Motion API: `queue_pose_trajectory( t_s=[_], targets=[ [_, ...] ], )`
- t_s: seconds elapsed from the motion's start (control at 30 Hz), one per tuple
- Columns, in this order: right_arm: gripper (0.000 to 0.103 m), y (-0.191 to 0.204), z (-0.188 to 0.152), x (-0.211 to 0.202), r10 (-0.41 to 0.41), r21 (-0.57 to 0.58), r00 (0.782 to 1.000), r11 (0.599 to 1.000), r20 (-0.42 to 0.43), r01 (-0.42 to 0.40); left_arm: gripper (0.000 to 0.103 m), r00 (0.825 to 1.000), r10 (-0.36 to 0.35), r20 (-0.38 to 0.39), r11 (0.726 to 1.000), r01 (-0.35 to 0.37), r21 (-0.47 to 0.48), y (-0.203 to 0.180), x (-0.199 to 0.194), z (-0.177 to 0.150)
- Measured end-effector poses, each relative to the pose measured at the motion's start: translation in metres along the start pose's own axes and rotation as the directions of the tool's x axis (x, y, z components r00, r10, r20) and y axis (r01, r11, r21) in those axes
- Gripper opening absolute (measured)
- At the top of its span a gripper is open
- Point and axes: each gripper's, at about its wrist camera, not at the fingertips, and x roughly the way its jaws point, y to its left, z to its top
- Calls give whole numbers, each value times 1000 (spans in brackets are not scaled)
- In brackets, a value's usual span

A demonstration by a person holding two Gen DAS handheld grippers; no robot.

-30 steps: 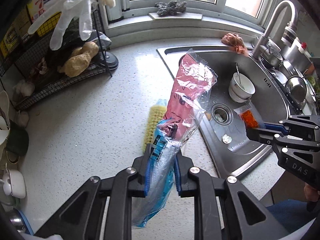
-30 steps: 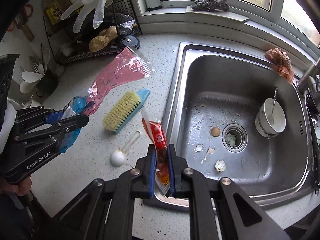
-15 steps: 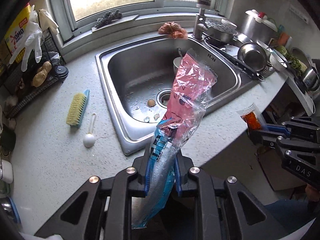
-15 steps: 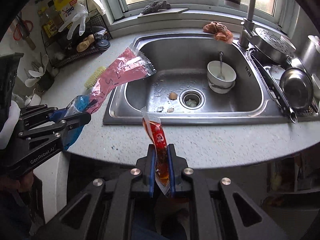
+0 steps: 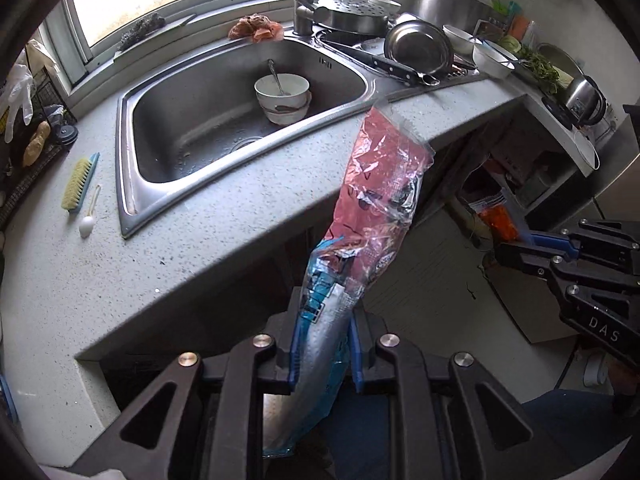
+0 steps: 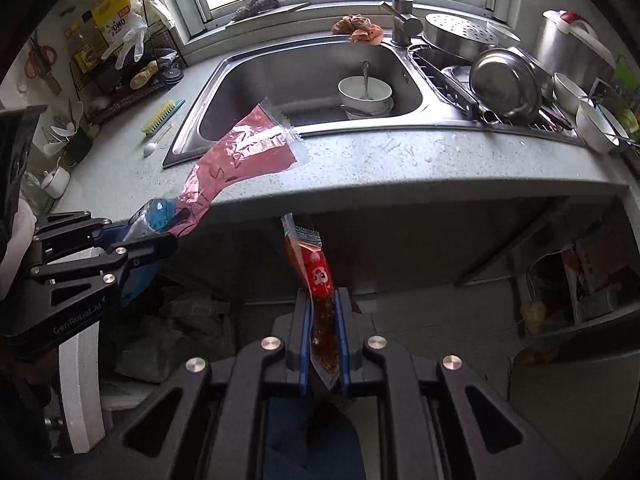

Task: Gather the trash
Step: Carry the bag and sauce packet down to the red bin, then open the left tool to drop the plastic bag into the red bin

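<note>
My left gripper (image 5: 323, 320) is shut on a long pink and blue plastic wrapper (image 5: 374, 204), which sticks up past the counter's front edge. In the right wrist view that wrapper (image 6: 240, 152) juts from the left gripper (image 6: 160, 232) at the left. A small red sauce packet (image 6: 316, 276) stands between the pads of my right gripper (image 6: 322, 312), which is shut on it. The same packet (image 5: 498, 216) shows orange at the tip of the right gripper (image 5: 508, 248) in the left wrist view. Both grippers hang in front of the counter, over the floor.
The grey counter (image 6: 400, 164) holds a steel sink (image 6: 280, 76) with a white bowl (image 6: 365, 94) and spoon. A brush (image 5: 80, 180) and white spoon (image 5: 88, 220) lie left of the sink. Pans and dishes (image 6: 508, 84) crowd the drainer. Dark bags (image 6: 176, 336) sit under the counter.
Both grippers have pulled back from over the counter to in front of its edge, each carrying its wrapper. The sink and brush now lie farther off.
</note>
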Motion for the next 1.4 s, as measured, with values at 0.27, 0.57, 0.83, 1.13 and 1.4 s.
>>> queue_pose_trajectory(
  t_s=[0.27,0.57,0.83,1.13,1.4],
  targets=[
    [11,-3,-14,40,19,51,997,999,-79,-15,18,994,-12,-110,1000,12,3,-3,42,-21],
    [10,0,-39,112,23,50,983,999,-183,-15,18,976,-22,-217,999,32,39,11,113,-51],
    [10,-16,-66,172,11,46,975,999,-222,-1,18,958,-36,-285,998,47,31,10,191,-77],
    [11,-52,-115,264,27,72,958,997,-284,-7,18,937,-40,-348,999,50,21,-5,304,-108],
    [11,-84,-152,326,18,92,948,996,-318,11,18,921,-33,-389,997,60,57,-14,382,-131]
  ],
)
